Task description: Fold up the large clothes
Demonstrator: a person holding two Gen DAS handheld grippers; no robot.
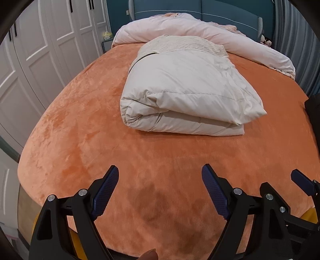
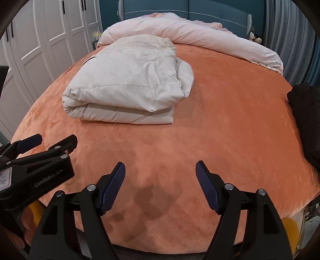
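A cream padded garment (image 1: 186, 92) lies folded into a thick bundle on the orange bed (image 1: 84, 128), a little beyond the middle. It also shows in the right wrist view (image 2: 128, 84), left of centre. My left gripper (image 1: 160, 176) is open and empty over the near part of the bed, well short of the bundle. My right gripper (image 2: 160, 172) is open and empty too, beside the left one. The left gripper also shows in the right wrist view (image 2: 54, 142), open. One finger of the right gripper (image 1: 302, 180) shows at the right edge of the left wrist view.
A pale pink duvet (image 1: 200, 30) lies bunched across the head of the bed by the blue headboard (image 1: 220, 12). A black garment (image 2: 306, 120) sits on the bed's right edge. White wardrobe doors (image 1: 40, 50) stand to the left. A grey curtain (image 2: 290, 30) hangs at the right.
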